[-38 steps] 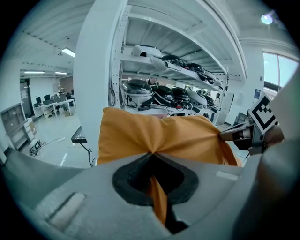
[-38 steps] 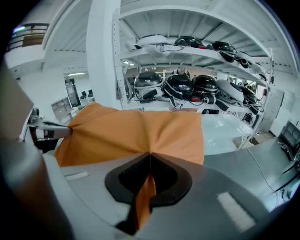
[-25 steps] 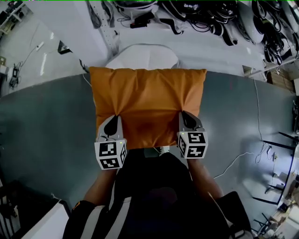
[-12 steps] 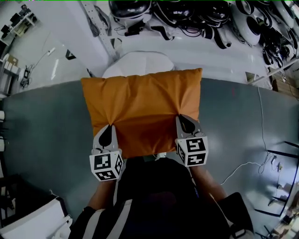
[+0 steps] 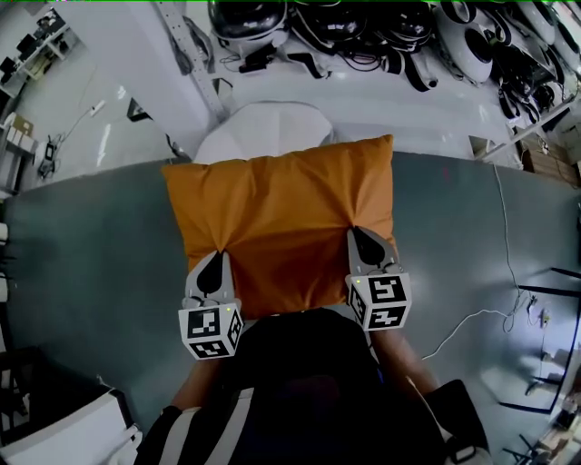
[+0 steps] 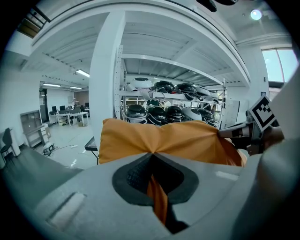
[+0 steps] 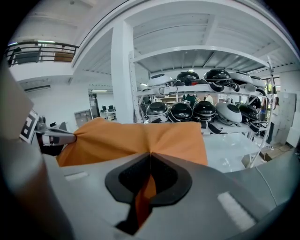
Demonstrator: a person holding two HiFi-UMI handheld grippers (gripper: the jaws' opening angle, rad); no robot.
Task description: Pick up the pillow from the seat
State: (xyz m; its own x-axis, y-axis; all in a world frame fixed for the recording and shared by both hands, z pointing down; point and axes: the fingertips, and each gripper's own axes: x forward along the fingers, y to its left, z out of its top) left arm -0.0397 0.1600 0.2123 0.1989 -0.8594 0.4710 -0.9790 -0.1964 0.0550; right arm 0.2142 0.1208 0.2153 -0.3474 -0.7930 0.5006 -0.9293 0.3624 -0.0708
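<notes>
An orange pillow [image 5: 281, 218] hangs lifted in front of me, above a white seat [image 5: 259, 127] whose far part shows behind it. My left gripper [image 5: 218, 256] is shut on the pillow's near left edge, with the fabric puckering at its tips. My right gripper [image 5: 356, 232] is shut on the near right edge in the same way. In the left gripper view orange cloth [image 6: 157, 199] is pinched between the jaws and the pillow [image 6: 164, 140] spreads ahead. The right gripper view shows the same pinch [image 7: 143, 197] and the pillow [image 7: 136, 138].
Grey floor [image 5: 82, 263] spreads on both sides. White shelving with several black and white helmets [image 5: 363, 27] stands beyond the seat. A white pillar [image 6: 105, 70] rises left of it. Cables [image 5: 490, 300] trail on the floor at right, and a white box corner [image 5: 73, 436] sits near left.
The view has shifted a little; the pillow stays held by both grippers, now sitting slightly lower and closer to my body than half a second ago.
</notes>
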